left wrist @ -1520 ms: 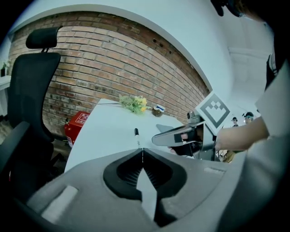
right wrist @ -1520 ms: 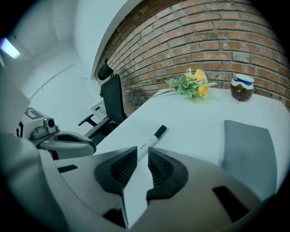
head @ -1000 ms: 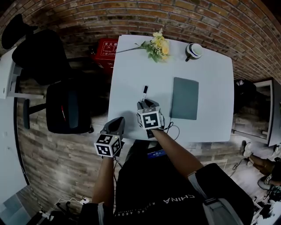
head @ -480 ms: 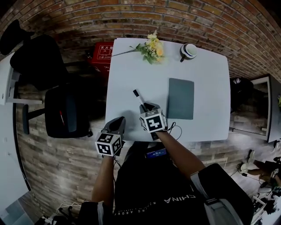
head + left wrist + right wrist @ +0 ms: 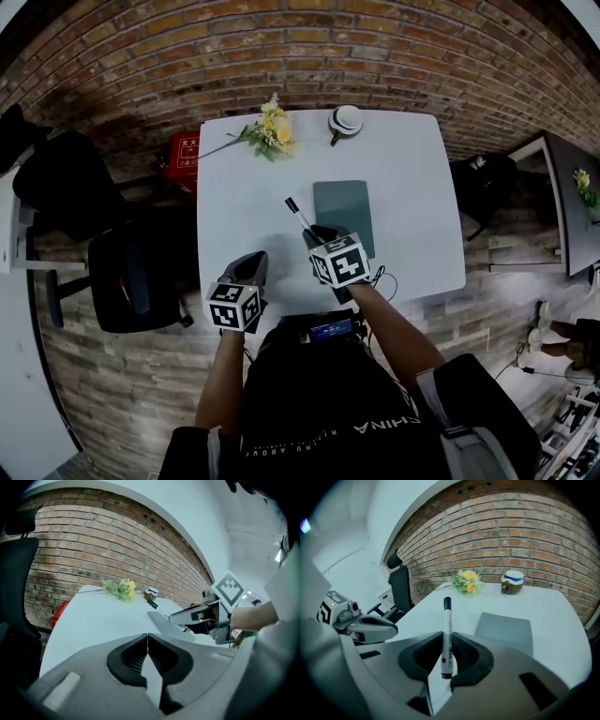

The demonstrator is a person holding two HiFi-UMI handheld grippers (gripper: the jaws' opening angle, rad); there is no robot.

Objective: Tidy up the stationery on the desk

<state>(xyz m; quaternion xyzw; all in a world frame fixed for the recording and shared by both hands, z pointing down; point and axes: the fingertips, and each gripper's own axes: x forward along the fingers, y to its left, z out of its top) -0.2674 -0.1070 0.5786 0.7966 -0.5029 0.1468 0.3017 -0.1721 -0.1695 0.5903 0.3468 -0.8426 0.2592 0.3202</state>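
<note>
My right gripper (image 5: pixel 319 232) is shut on a white marker with a black cap (image 5: pixel 446 632), which sticks out ahead of the jaws above the white desk (image 5: pixel 253 197); the marker (image 5: pixel 298 216) slants up-left in the head view. A grey notebook (image 5: pixel 344 212) lies flat just right of that gripper, and shows as a grey slab (image 5: pixel 505 629) in the right gripper view. My left gripper (image 5: pixel 251 270) hangs at the desk's near left edge, jaws shut with nothing between them (image 5: pixel 148 645). The right gripper (image 5: pixel 199 616) and the marker (image 5: pixel 156 608) are visible from the left gripper view.
A bunch of yellow flowers (image 5: pixel 264 133) and a brown cup with a white lid (image 5: pixel 345 121) sit at the desk's far edge against the brick wall. A black office chair (image 5: pixel 131 277) and a red box (image 5: pixel 182 150) stand left of the desk.
The marker in my right gripper has swung from pointing straight away to slanting up-left, and the gripper now sits closer to the notebook. The head view has shifted. The left gripper stays put.
</note>
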